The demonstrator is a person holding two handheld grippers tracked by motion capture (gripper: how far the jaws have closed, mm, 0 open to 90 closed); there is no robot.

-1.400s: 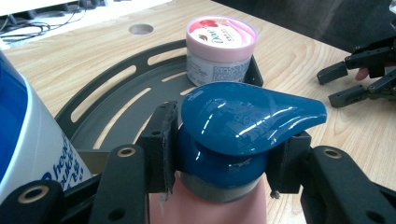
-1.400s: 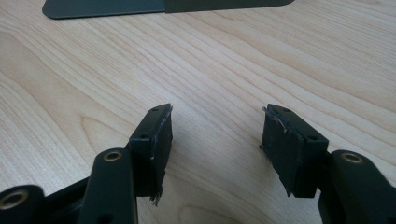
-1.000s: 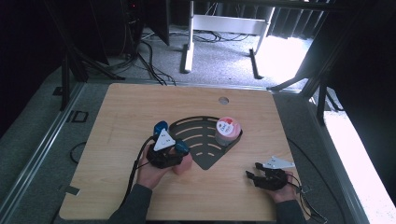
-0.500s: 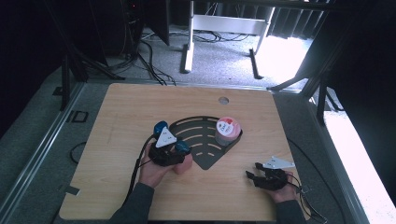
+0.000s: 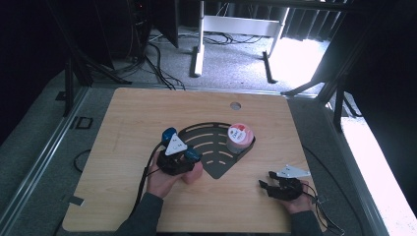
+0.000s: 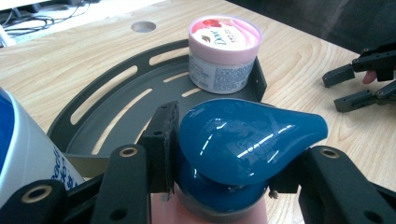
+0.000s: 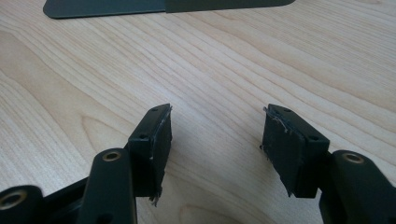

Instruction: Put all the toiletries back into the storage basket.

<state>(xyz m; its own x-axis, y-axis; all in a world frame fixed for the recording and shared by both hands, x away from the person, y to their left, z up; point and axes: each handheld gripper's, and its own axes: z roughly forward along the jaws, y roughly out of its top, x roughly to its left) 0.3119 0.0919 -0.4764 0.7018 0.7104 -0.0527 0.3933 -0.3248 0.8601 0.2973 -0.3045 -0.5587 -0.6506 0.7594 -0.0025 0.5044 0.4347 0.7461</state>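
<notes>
A pink bottle with a blue teardrop cap stands on the wooden table just off the near-left edge of a dark grey slotted tray. My left gripper has just been closing, and in the left gripper view its pads sit against the cap from both sides. A pink-lidded Dove jar stands at the tray's far right corner. My right gripper rests low on the table at the near right, open, with bare wood between its pads.
A white container with a blue top stands close on the left of my left gripper. A round hole pierces the table near its far edge. My right gripper lies beyond the tray's right side. Cables trail off the near edge.
</notes>
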